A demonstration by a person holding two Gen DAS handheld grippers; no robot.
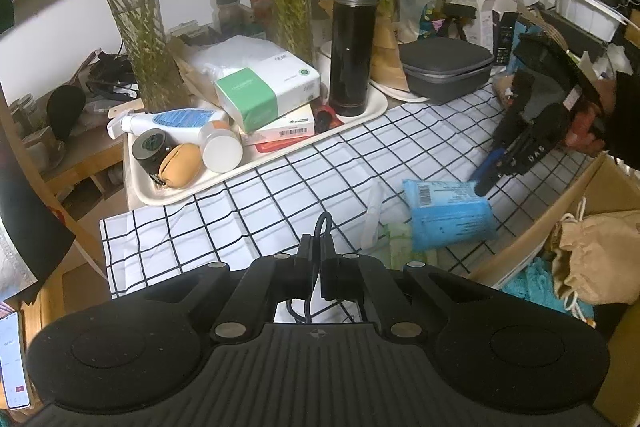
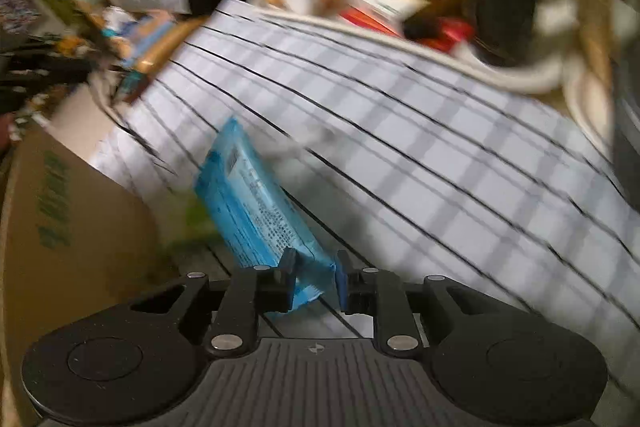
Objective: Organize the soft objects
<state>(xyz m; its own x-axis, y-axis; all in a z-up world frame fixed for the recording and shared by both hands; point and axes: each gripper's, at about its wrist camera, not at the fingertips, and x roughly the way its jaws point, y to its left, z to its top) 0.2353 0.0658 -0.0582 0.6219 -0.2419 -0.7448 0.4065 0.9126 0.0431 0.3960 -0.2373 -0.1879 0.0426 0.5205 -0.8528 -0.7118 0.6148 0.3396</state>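
A soft blue tissue pack (image 1: 448, 213) lies on the checked tablecloth (image 1: 280, 195) near the table's right edge. In the right wrist view the blue pack (image 2: 256, 211) reaches between my right gripper's (image 2: 314, 281) fingers, which sit on either side of its near corner. The jaws look closed on the pack's corner, though the view is blurred. In the left wrist view the right gripper (image 1: 486, 183) touches the pack's upper right corner. My left gripper (image 1: 318, 247) is shut above the cloth, with a thin dark cable loop (image 1: 322, 227) between its fingers. A green-and-white tissue pack (image 1: 268, 91) lies on the tray.
A white tray (image 1: 260, 167) holds a black flask (image 1: 352, 43), bottles, a tan pouch (image 1: 180, 165) and boxes. Glass vases with plants stand behind. A grey case (image 1: 446, 71) sits at the back right. An open cardboard box (image 1: 560, 211) with a paper bag (image 1: 600, 255) stands at right.
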